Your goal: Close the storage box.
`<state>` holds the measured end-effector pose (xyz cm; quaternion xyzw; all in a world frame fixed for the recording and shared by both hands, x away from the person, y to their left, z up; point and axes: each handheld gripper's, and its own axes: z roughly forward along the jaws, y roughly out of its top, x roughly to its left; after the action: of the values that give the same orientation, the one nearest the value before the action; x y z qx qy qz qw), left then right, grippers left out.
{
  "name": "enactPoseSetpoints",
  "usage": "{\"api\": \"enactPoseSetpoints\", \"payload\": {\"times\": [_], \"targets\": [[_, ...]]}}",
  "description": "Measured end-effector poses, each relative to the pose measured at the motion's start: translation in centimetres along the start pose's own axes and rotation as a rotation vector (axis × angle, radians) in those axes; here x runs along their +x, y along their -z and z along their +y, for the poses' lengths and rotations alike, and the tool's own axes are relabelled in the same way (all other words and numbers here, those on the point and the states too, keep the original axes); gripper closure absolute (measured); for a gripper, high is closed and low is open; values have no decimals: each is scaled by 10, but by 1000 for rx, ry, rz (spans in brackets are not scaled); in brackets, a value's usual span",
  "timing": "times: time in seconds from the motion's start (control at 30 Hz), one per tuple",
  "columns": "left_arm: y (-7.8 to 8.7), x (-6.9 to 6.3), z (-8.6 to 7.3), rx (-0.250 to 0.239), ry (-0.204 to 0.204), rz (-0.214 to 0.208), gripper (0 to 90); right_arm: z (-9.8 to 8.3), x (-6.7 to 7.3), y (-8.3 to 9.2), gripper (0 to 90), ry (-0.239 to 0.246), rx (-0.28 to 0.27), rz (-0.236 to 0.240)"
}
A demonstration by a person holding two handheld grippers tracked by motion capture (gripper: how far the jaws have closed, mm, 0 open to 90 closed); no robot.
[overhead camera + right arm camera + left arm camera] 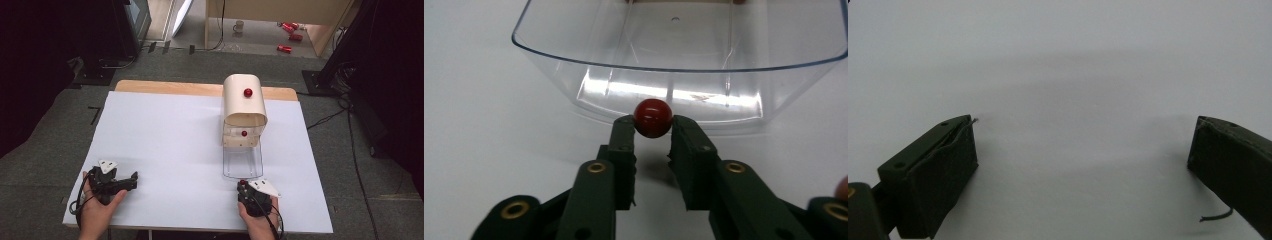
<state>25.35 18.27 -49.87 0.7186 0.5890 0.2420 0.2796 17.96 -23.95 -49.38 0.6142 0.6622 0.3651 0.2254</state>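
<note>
The white table (165,150) lies bare across its whole left and middle, with wide free room there. At its near left corner the left hand (97,205) rests on the surface, close to the front edge, holding the left gripper (131,181) level and pointed right; its jaws stand wide apart with nothing between them. Right of centre a cream drawer box (244,102) stands near the far edge, and its clear drawer (242,162) is pulled out toward the person. Just at the drawer's near wall the right gripper (653,125) is clamped on the drawer's red knob (652,117), the right hand (257,220) low at the front edge, pointing away.
</note>
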Motion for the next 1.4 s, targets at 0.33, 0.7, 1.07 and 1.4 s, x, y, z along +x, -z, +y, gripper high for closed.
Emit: {"api": "enactPoseSetpoints", "payload": {"times": [0.33, 0.7, 1.07, 1.4], "targets": [[0, 0, 0, 1, 0, 0, 0, 4, -1, 3, 759, 4, -10, 13], [0, 0, 0, 2, -1, 0, 0, 22, 2, 3, 764, 22, -27, 21], [0, 0, 0, 1, 0, 0, 0, 43, -3, -14, 765, 9, -3, 29], [0, 0, 0, 0, -1, 1, 0, 62, -15, -30, 765, -27, -2, 56]]}}
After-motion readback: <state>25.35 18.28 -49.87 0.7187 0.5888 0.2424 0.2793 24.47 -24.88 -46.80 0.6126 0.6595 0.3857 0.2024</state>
